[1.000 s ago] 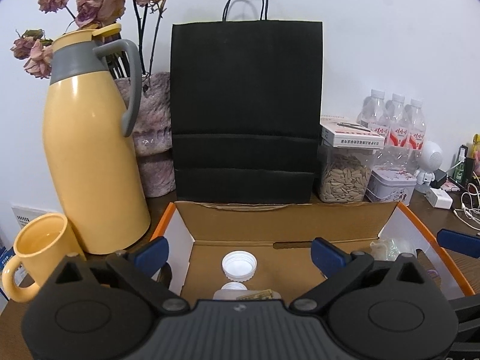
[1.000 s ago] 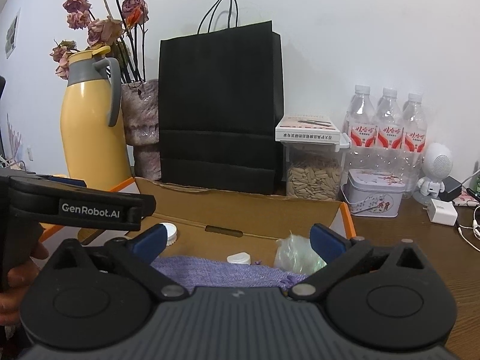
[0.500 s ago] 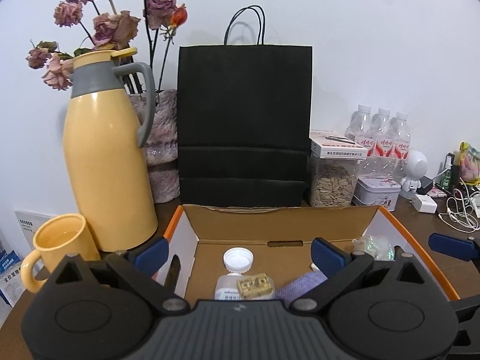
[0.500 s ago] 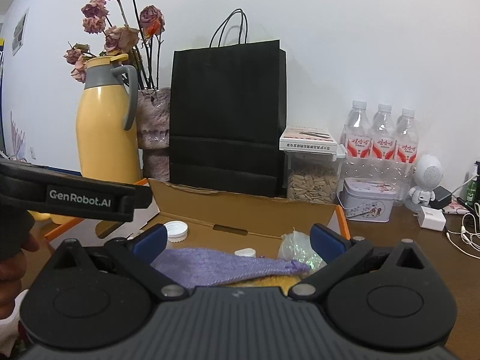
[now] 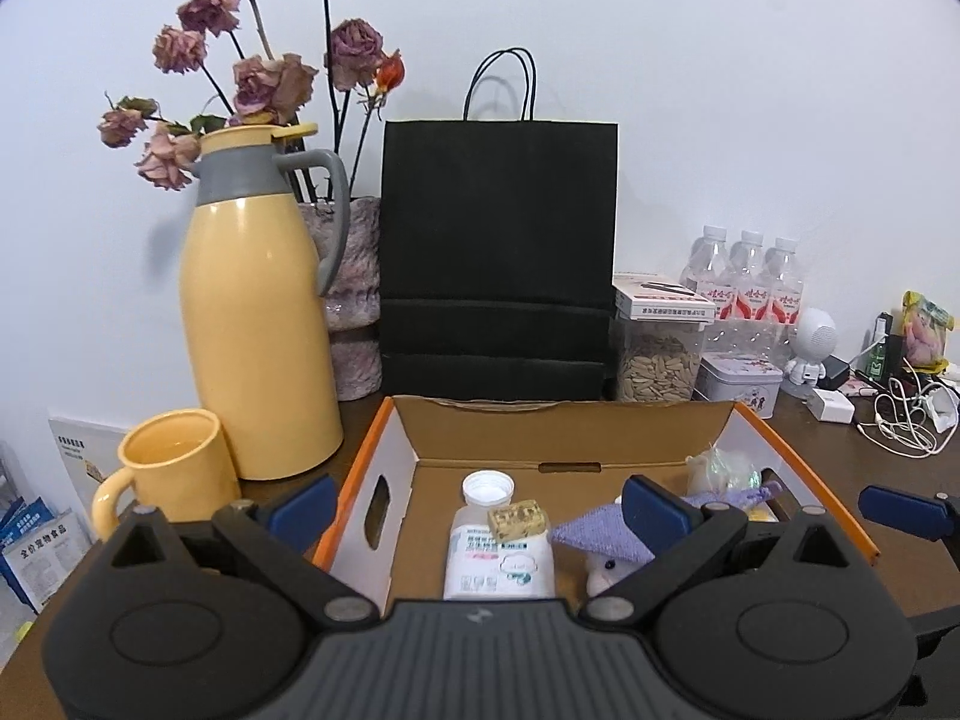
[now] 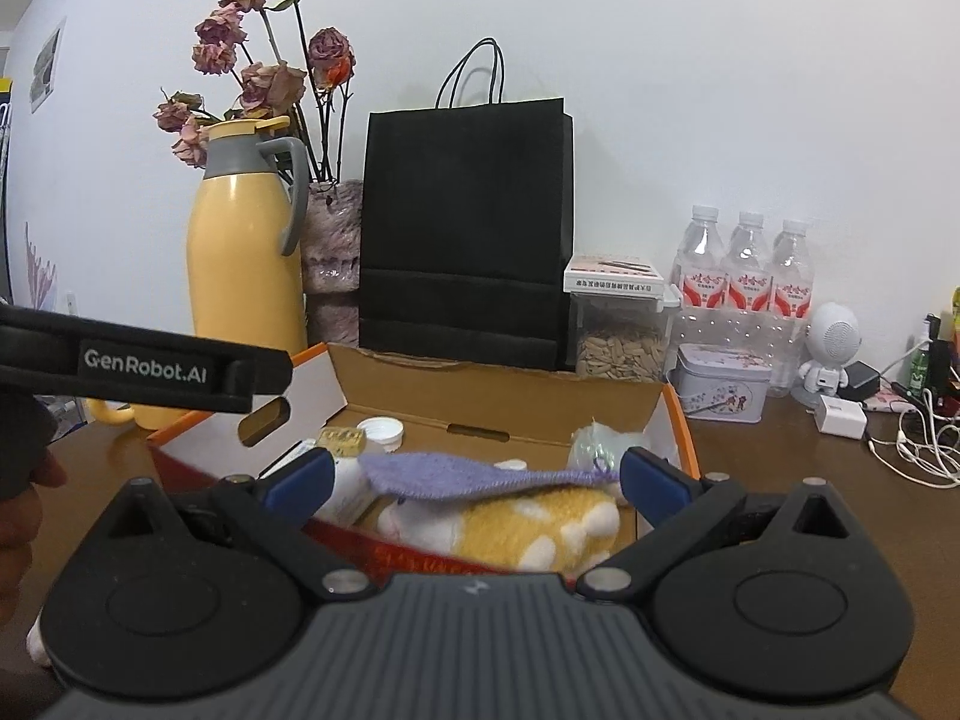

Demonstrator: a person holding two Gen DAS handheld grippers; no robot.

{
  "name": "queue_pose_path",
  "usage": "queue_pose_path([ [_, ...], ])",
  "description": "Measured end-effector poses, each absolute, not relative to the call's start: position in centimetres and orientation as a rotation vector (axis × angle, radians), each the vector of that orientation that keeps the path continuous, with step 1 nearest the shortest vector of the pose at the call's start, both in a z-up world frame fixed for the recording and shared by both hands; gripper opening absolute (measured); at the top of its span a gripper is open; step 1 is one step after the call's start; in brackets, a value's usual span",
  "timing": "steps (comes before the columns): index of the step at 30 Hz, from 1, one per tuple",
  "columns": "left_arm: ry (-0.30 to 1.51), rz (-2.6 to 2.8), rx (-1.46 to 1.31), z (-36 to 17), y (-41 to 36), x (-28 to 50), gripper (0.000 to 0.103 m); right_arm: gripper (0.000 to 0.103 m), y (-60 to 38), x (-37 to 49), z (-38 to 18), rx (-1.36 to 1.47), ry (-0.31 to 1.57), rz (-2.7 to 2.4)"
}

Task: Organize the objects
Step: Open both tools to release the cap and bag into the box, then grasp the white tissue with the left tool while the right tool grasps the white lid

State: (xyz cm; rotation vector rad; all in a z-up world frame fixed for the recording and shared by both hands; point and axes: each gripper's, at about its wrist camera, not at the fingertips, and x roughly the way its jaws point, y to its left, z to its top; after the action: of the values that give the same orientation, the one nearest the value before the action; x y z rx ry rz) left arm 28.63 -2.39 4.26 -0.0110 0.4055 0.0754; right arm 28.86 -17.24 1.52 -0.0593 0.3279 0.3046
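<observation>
- A white bottle, a purple cloth and a plush toy are seen inside the cardboard box on the table;
- the left gripper is held wide apart, empty, before the box;
- the right gripper is likewise spread wide, gripping nothing;
- a yellow jug and a black bag stand behind.

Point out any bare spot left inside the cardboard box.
Bare floor shows along the cardboard box back wall, between the white bottle cap and the clear bag. Nearer, the purple cloth and plush toy crowd it.
</observation>
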Motion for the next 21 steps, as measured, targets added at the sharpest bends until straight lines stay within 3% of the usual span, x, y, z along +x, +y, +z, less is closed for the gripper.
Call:
queue_pose_path([
  [21, 0.46, 0.124, -0.019, 2.0, 2.8, 19.3, 0.101, 0.103, -16.7, 20.3, -1.0, -0.073, 0.363, 0.312],
])
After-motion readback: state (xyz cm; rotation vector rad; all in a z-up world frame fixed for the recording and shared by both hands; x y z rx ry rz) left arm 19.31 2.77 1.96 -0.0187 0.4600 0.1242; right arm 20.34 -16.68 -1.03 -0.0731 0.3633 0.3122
